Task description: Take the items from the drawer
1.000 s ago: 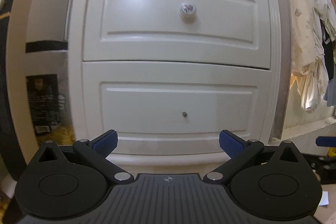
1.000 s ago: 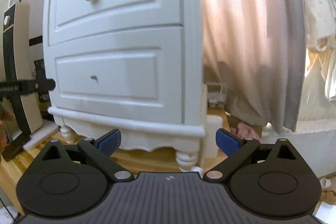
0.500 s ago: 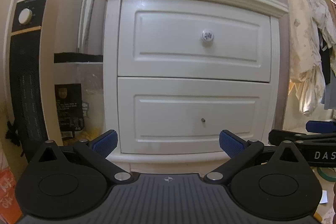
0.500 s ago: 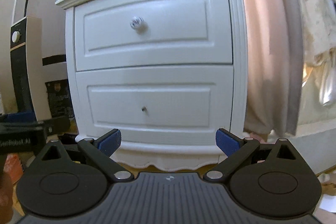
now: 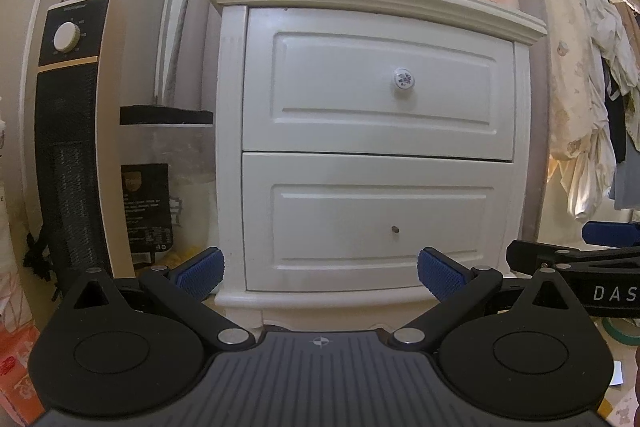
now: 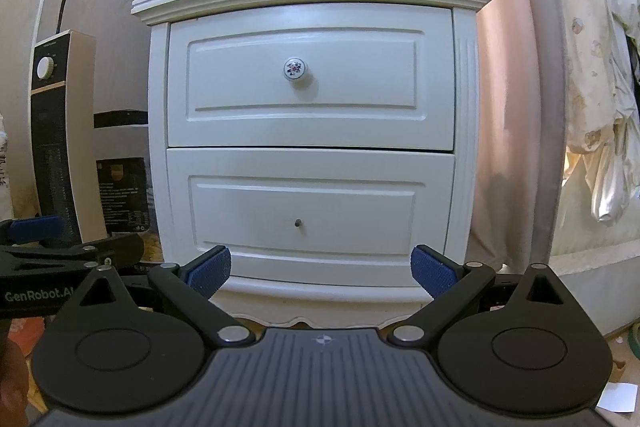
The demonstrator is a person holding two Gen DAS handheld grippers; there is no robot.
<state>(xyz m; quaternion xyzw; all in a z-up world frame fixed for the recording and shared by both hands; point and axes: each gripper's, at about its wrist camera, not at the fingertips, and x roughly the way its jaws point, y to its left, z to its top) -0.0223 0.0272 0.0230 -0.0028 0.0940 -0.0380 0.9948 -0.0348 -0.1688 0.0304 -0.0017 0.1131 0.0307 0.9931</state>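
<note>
Since the earlier frames both viewpoints have been drawn back and squared up, so that the white nightstand (image 6: 312, 143), formerly seen close and at an angle, is now faced almost head-on and well apart from both tools. Nothing of the task is seen to be done: the top drawer (image 6: 310, 77) and the bottom drawer (image 6: 310, 217) are both shut flush, and no item has been taken out. The left gripper (image 5: 319, 273) is held with its jaws spread wide and nothing between them; the right gripper (image 6: 321, 269) is likewise spread and empty, low in front of the bottom drawer. Opening a drawer, reaching in and lifting out the contents are judged to remain. The items are hidden entirely behind the closed fronts, so their number and kind cannot be told. A round knob (image 6: 295, 68) is carried by the top drawer, while on the bottom one only a small stud (image 6: 297, 223) is made out.
</note>
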